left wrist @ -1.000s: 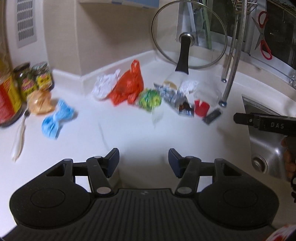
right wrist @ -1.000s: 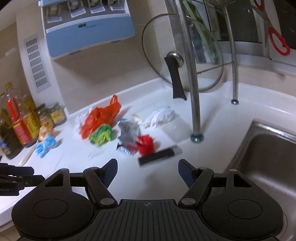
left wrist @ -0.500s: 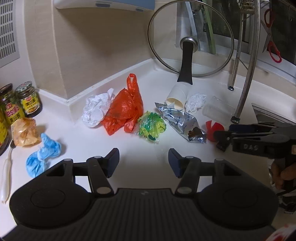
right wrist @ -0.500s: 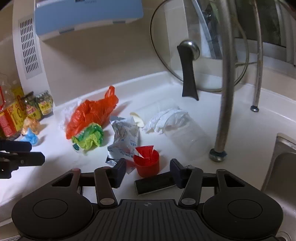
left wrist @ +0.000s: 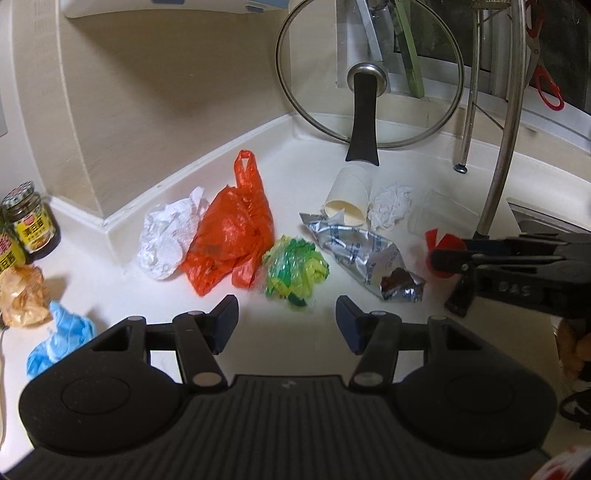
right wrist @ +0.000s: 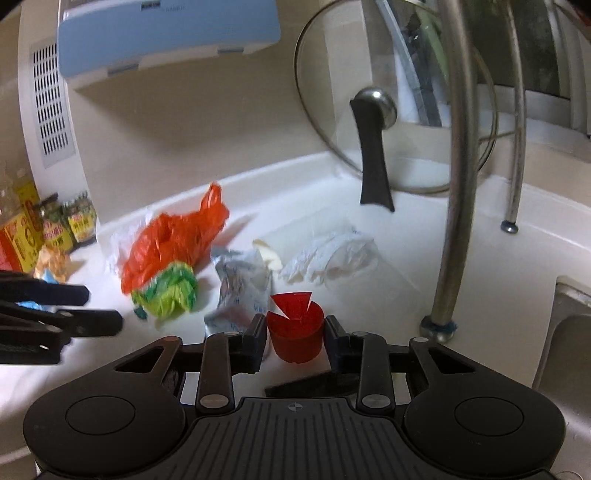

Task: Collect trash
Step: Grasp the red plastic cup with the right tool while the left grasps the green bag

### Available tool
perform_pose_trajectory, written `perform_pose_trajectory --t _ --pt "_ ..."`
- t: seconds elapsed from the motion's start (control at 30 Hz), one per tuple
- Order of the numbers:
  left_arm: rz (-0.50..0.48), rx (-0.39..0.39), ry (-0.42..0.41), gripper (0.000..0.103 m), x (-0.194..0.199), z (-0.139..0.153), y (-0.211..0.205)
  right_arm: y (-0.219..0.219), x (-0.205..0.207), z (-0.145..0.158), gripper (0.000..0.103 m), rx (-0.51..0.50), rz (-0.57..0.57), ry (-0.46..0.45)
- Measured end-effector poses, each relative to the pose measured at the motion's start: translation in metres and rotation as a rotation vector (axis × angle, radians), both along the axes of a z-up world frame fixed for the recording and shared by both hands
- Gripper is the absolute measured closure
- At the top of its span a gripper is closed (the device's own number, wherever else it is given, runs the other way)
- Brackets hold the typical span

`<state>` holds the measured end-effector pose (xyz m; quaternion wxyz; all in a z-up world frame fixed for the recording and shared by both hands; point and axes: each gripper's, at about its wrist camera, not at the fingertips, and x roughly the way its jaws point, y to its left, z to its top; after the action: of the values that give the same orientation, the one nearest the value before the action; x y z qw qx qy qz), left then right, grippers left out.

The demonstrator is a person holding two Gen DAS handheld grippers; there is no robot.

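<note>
Here the right hand-held gripper closes, seemingly untouching, around the red cup.

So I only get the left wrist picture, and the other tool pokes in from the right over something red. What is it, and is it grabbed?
Observer: It is a small red plastic cup with a jagged red flap on top, upright on the white counter. It stands between the fingers of the right gripper, which are closing. A thin gap seems to show on each side.
Visitor: And the curved metal pipe behind it, where does it end?
Observer: That tall steel tap meets the counter at a base ringed in blue, to the right of the cup.
Visitor: Is there anything on the wall I miss?
Observer: A white slotted vent grille, left of the pale blue box.
</note>
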<state>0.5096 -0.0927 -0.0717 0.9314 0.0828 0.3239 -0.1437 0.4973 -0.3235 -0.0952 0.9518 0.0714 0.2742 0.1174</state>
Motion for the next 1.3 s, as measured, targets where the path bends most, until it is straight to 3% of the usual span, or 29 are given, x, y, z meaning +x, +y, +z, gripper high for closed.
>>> perform_pose_trajectory --t 0.43,0.6,0.7,0.77,0.83,1.3 --pt "-0.062 0.079 -0.021 0.049 0.043 -0.014 -0.028 -0.026 -0.016 0.019 0.069 0.055 -0.069 -0.025" --pt "-0.069 0.117 -0.007 0.057 0.053 -0.026 -0.032 -0.034 -0.023 0.02 0.069 0.059 -0.096 -0.018" --pt "-0.063 0.118 0.008 0.067 0.056 -0.029 -0.031 -0.036 -0.026 0.021 0.069 0.061 -0.105 -0.014" --pt "-0.061 0.106 0.004 0.077 0.055 -0.027 -0.028 -0.037 -0.029 0.022 0.069 0.067 -0.112 -0.015" --pt "-0.059 0.088 -0.007 0.08 0.051 -0.023 -0.025 -0.038 -0.031 0.024 0.069 0.078 -0.112 -0.019" --pt "-0.042 -0.096 -0.086 0.083 -0.024 0.038 0.027 -0.021 -0.061 0.046 0.069 0.143 -0.011 -0.068"
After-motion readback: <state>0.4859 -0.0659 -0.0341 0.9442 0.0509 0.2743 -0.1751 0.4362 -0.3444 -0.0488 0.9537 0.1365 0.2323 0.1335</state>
